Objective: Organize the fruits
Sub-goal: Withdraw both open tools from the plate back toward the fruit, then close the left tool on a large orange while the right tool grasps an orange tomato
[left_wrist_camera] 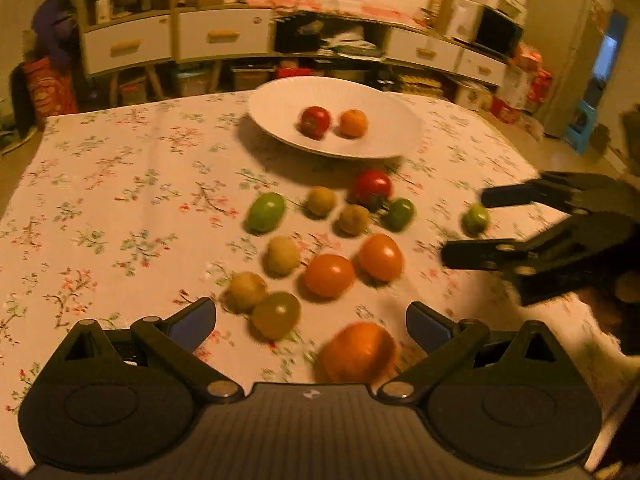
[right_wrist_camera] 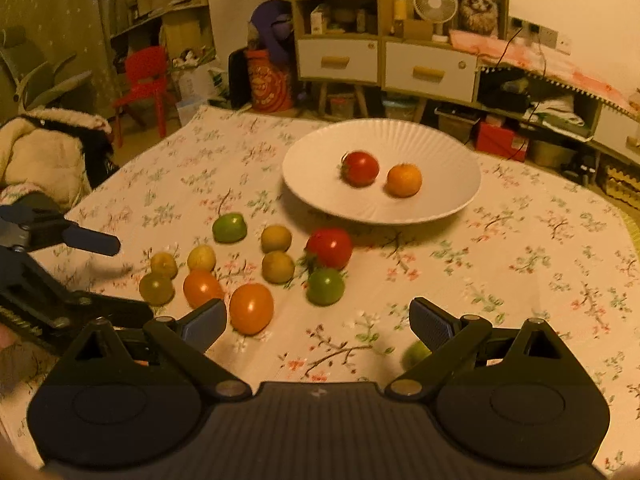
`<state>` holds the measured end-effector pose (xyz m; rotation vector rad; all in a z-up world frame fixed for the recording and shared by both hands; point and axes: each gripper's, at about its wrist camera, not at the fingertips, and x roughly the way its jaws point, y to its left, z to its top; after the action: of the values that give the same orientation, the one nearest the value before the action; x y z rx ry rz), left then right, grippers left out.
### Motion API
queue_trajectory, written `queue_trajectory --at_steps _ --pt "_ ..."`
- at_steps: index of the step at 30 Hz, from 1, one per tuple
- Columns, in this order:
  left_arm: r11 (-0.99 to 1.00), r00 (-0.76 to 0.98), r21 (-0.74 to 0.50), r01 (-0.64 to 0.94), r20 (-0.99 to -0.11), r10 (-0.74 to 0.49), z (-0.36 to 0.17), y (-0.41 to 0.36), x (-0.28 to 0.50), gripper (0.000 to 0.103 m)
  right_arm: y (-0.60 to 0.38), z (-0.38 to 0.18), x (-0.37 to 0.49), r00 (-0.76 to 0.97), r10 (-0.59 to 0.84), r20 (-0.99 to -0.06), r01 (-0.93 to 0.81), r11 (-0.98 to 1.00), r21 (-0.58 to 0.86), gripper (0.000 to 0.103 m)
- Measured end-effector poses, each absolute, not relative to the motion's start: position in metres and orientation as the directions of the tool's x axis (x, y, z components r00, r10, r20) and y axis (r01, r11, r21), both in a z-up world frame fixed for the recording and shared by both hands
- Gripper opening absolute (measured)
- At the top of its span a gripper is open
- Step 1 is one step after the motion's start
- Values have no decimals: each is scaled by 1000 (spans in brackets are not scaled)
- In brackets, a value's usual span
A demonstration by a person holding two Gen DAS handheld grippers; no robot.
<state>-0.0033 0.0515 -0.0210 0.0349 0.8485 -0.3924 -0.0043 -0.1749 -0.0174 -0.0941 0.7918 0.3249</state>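
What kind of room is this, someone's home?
Most likely a lived-in home living or dining room: a table with a floral tablecloth, cluttered drawer cabinets along the wall, small fans on top and a red plastic chair.

The white plate [left_wrist_camera: 276, 100] sits toward the far edge of the flowered tablecloth [left_wrist_camera: 100, 200], holding a red tomato [left_wrist_camera: 315, 121] and an orange [left_wrist_camera: 353, 123]. Loose fruit lies nearer. The left gripper [left_wrist_camera: 312, 320] is spread wide above a large orange fruit [left_wrist_camera: 359, 353].
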Motion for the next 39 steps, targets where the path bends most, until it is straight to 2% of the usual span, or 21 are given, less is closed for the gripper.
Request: queue_trajectory --at_steps 7,12,19,23,25,27,32,39 --pt "890 544 -151 431 -743 -390 -28 41 -18 92 -163 -27 -4 607 296 -738 -357 931 80 88" --pt "878 509 -176 446 -757 -410 -37 35 -21 78 -155 -38 -1 558 314 -768 -374 921 105 76" --pt "883 481 -187 430 -780 -400 -50 28 -22 67 -143 -45 -1 551 300 -779 -406 912 63 73" --pt "891 498 -186 414 -773 -392 -50 29 -22 56 -138 -47 -3 558 307 -771 -436 899 43 66" --pt "896 505 -189 401 -771 -389 -49 30 -21 52 -136 -48 -3 563 311 -766 -445 895 36 66" --pt "901 513 -188 392 -768 -383 -48 31 -20 44 -134 -48 -2 565 311 -764 -451 892 30 66" --pt "905 522 -197 377 -762 -383 -47 34 -19 33 -134 -47 2 578 305 -757 -440 897 25 50" --pt "903 527 -185 388 -759 -382 -47 30 -22 33 -133 -46 4 594 296 -748 -430 903 16 35"
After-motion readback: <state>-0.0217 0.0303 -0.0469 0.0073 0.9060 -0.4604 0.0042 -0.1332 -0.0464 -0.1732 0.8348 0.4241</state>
